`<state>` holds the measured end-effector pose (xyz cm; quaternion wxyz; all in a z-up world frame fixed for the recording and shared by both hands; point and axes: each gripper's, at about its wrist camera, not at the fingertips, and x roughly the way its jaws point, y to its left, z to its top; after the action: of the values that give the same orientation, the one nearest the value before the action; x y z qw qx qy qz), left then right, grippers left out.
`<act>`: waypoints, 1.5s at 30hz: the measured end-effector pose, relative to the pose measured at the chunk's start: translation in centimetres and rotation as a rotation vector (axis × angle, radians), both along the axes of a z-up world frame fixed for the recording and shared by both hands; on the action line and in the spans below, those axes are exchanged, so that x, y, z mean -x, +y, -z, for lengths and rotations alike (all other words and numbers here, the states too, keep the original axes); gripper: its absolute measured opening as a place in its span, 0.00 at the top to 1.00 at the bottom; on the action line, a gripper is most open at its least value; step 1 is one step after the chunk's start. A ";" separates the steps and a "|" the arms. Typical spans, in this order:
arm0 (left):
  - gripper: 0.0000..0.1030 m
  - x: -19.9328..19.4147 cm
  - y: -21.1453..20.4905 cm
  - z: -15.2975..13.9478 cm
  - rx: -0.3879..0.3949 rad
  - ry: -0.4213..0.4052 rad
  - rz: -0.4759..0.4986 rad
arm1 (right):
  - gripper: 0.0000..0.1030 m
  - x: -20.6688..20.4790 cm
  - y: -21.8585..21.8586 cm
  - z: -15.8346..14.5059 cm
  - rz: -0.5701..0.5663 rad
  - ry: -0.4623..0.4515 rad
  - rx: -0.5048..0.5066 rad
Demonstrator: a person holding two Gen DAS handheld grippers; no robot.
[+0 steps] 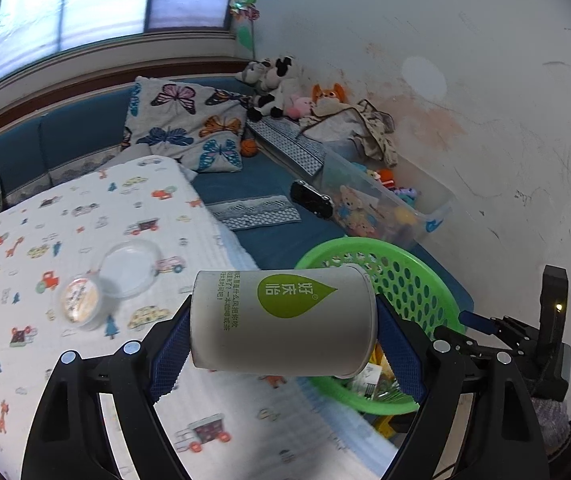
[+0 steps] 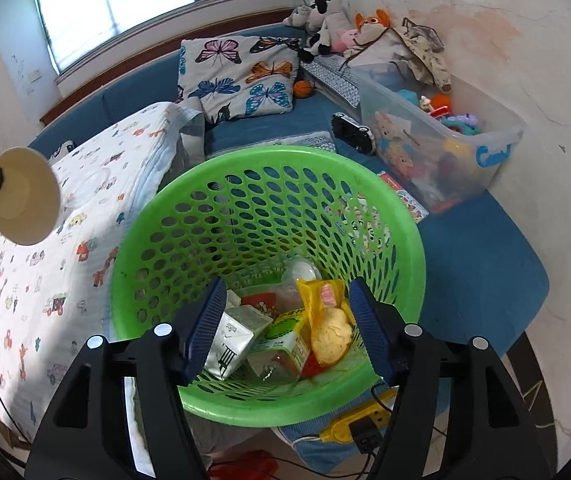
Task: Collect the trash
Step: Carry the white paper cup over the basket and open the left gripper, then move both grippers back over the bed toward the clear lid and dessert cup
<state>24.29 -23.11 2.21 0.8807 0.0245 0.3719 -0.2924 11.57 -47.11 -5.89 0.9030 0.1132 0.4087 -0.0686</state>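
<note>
A: The left claw (image 1: 283, 340) is clamped on the cup (image 1: 283, 322), end to end, near the basket (image 1: 417, 276) but left of its rim, above the bed (image 1: 45, 248).
B: If it lets go here, the cup lands on the bed.
A: The right claw (image 2: 285, 328) hangs apart and empty over the basket; the two could bump.

Paper cup (image 1: 281, 320): matt grey-white paper with a printed green leaf mark; tool pads (image 1: 167, 356) blue, ribbed, rubbery-looking. Basket (image 2: 385, 216): glossy green perforated plastic; inside it, a shiny yellow film wrapper (image 2: 325, 308) and a matt carton (image 2: 231, 340). Bed cover (image 1: 85, 220): soft quilted cloth, printed; lidded tub (image 1: 85, 304) on it clear plastic.
</note>
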 end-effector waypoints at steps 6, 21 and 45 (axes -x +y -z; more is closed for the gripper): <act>0.20 -0.7 -2.9 1.3 -0.031 0.026 0.032 | 0.32 0.7 0.1 -0.5 -0.004 -0.016 0.005; 0.20 -1.7 -6.7 3.9 -0.069 0.076 0.075 | 0.30 1.8 -0.4 -0.5 0.003 -0.022 -0.015; 0.16 -0.6 1.2 2.4 -0.045 0.035 -0.027 | 0.29 0.7 2.6 -2.5 -0.073 -0.055 -0.013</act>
<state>24.89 -21.95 -0.22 0.8772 0.0344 0.3939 -0.2725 10.88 -44.50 -3.34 0.9150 0.1058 0.3883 -0.0298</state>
